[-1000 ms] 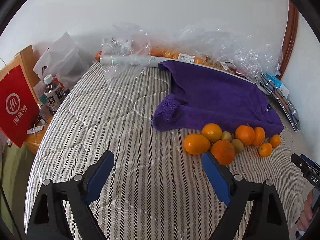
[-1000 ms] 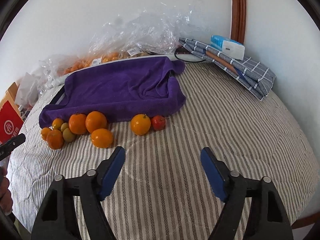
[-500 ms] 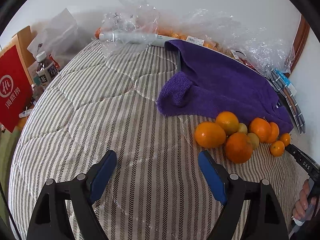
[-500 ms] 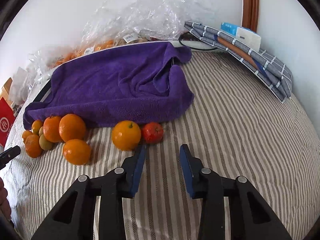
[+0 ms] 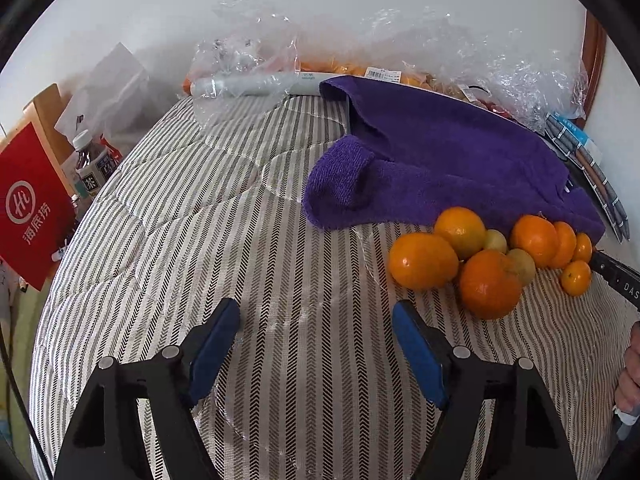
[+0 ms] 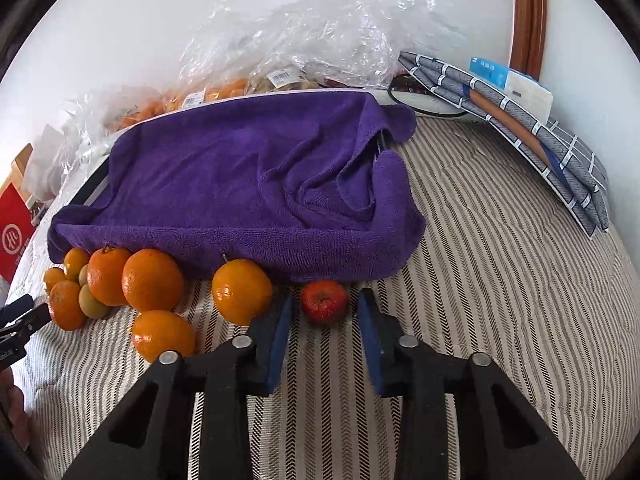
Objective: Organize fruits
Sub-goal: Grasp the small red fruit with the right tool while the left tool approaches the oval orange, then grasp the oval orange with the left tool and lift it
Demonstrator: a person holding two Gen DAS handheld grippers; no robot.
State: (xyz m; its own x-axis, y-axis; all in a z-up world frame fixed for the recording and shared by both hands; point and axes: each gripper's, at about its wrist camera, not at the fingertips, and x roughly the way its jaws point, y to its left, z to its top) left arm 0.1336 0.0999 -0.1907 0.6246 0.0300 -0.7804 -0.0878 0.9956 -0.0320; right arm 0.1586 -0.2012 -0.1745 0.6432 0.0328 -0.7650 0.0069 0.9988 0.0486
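My right gripper point(image 6: 324, 326) brackets the small red fruit point(image 6: 324, 302), jaws narrow, not touching. My left gripper point(image 5: 316, 344) gapes wide. The red bag point(image 5: 34, 204) reads "海底捞".

The purple towel point(image 6: 248, 184) covers a flat object; only a dark, white-edged strip of that object shows at the towel's left end, too little to identify. Behind the towel, crumpled clear plastic bags point(image 6: 304, 36) veil packed orange fruit point(image 6: 224, 90), uncountable. Left of the towel, the red sign point(image 5: 30, 208) is cut by the picture's edge.
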